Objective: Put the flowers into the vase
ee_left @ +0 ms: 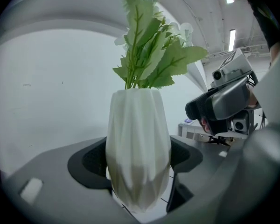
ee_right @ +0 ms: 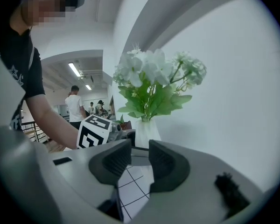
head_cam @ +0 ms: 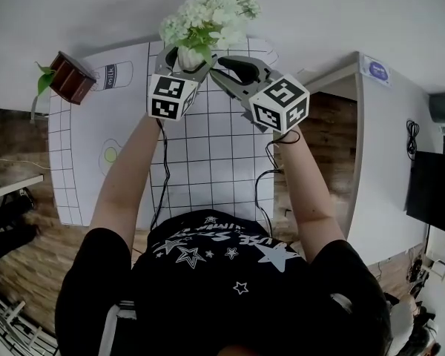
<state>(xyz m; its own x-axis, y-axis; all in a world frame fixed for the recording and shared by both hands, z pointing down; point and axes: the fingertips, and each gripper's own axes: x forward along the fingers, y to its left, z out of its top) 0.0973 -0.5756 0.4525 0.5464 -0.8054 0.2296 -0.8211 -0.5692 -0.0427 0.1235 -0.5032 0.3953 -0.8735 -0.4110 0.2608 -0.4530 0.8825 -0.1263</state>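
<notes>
A white ribbed vase (ee_left: 137, 148) stands between the jaws of my left gripper (ee_left: 137, 167), whose dark pads press on both its sides. White flowers (head_cam: 208, 17) with green leaves (ee_left: 151, 55) rise out of the vase's mouth. In the head view the vase (head_cam: 189, 56) is at the far edge of the grid mat, with the left gripper (head_cam: 184, 64) around it. My right gripper (head_cam: 224, 67) is just right of the vase, open, with nothing between its pads (ee_right: 165, 164). From the right gripper (ee_right: 140, 164) the vase (ee_right: 144, 133) and flowers (ee_right: 154, 78) show straight ahead, a short way off.
A grid-printed mat (head_cam: 200, 154) covers the table. A small plant in a brown box (head_cam: 70, 76) stands at the mat's far left corner. A white cabinet (head_cam: 378, 139) is to the right, with a dark screen (head_cam: 434, 191) beyond. People stand in the background (ee_right: 74, 106).
</notes>
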